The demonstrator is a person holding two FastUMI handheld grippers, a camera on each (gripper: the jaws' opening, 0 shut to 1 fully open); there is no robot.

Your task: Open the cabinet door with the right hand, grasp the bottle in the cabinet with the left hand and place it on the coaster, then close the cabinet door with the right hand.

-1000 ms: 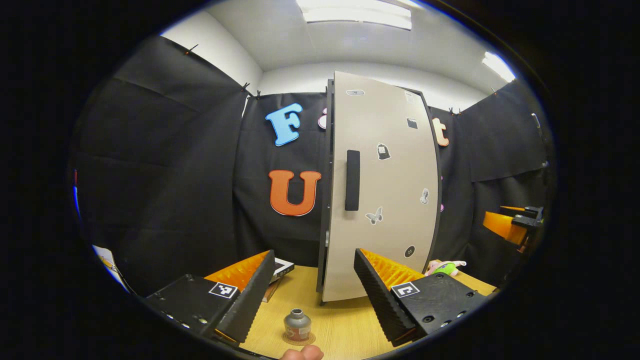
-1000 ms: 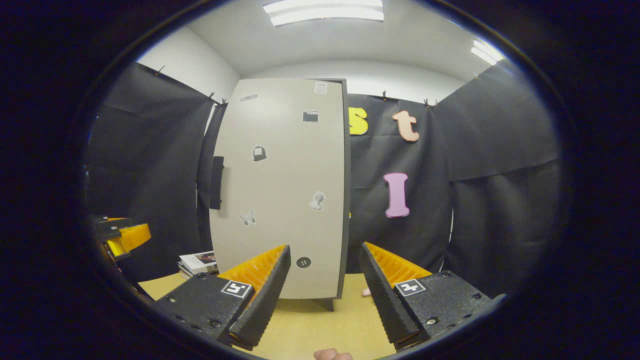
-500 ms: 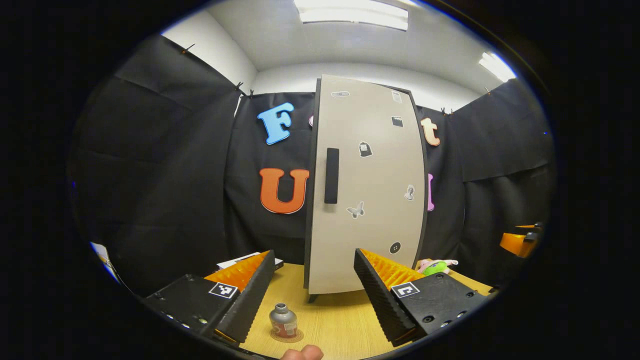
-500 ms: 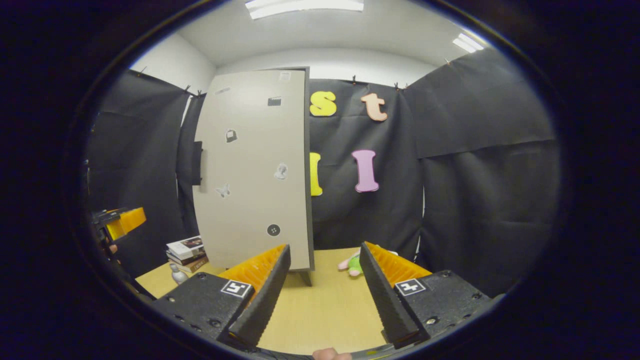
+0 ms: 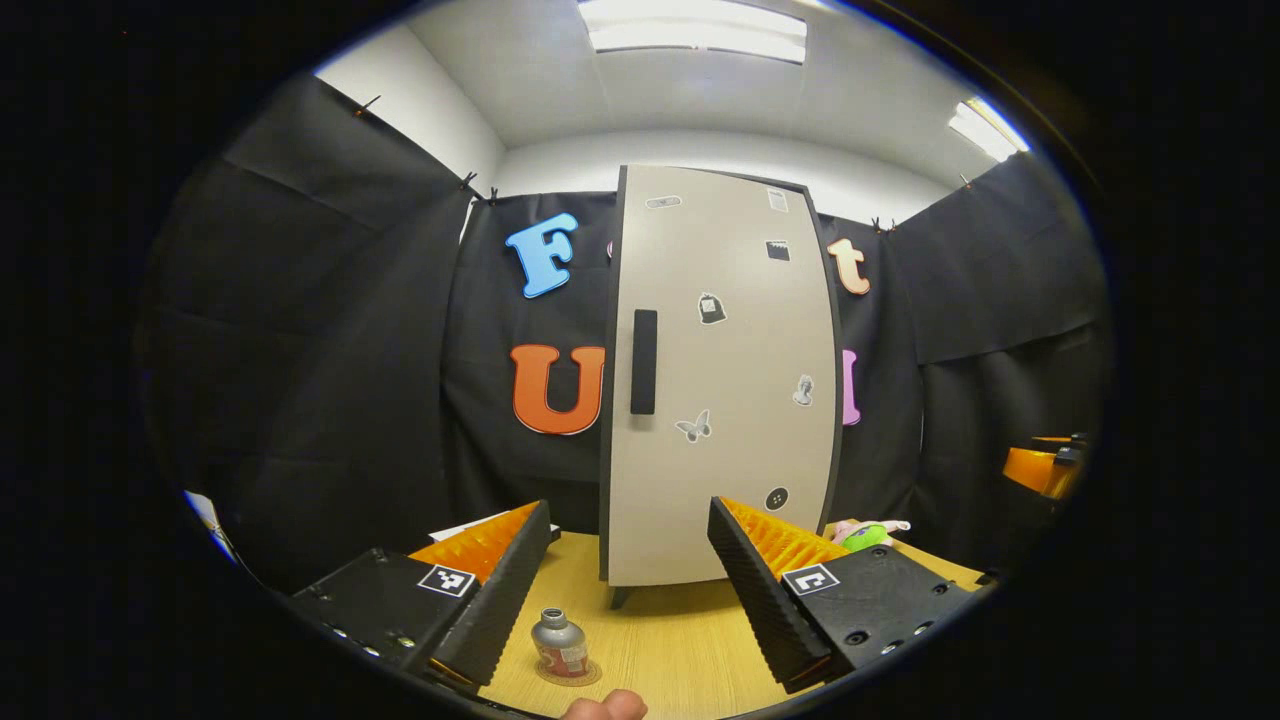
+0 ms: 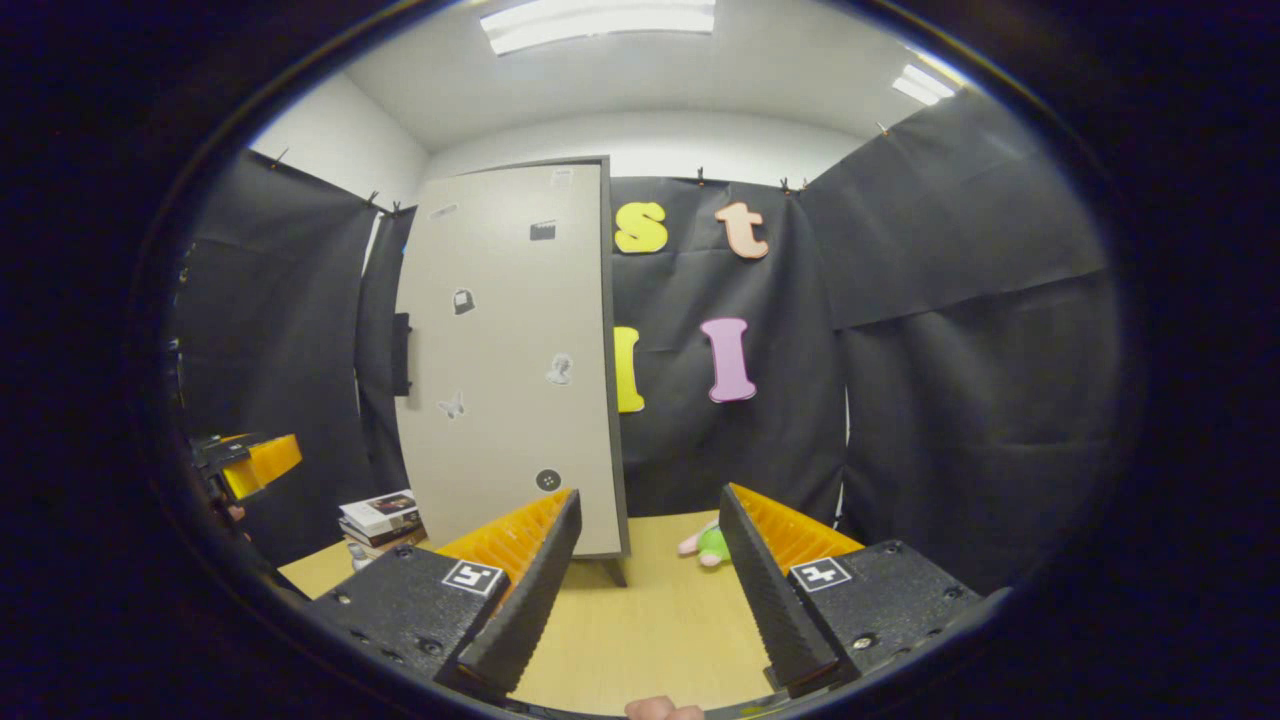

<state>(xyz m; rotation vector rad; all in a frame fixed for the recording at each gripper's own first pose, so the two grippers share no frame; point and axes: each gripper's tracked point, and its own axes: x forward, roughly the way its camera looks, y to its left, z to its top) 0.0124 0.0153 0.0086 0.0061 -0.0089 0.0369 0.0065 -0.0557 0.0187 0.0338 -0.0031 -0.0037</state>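
Silver-grey, with a red band near its base, the bottle [image 5: 559, 645] stands upright on the round coaster [image 5: 583, 676] on the pale wooden table [image 5: 670, 650], in front of the cabinet and near the left gripper [image 5: 630, 580], whose two fingers are spread wide with nothing between them. Behind it the beige cabinet door [image 5: 720, 380] sits flush with its dark frame, its black handle [image 5: 644, 362] upright on the left edge and small stickers scattered over its face. In the right gripper view the right gripper [image 6: 648, 570] also has its fingers wide apart and empty, held back from the cabinet door [image 6: 505, 360]. A stack of books [image 6: 380, 515] lies left of the cabinet, a green and pink plush toy [image 6: 707, 543] to its right.
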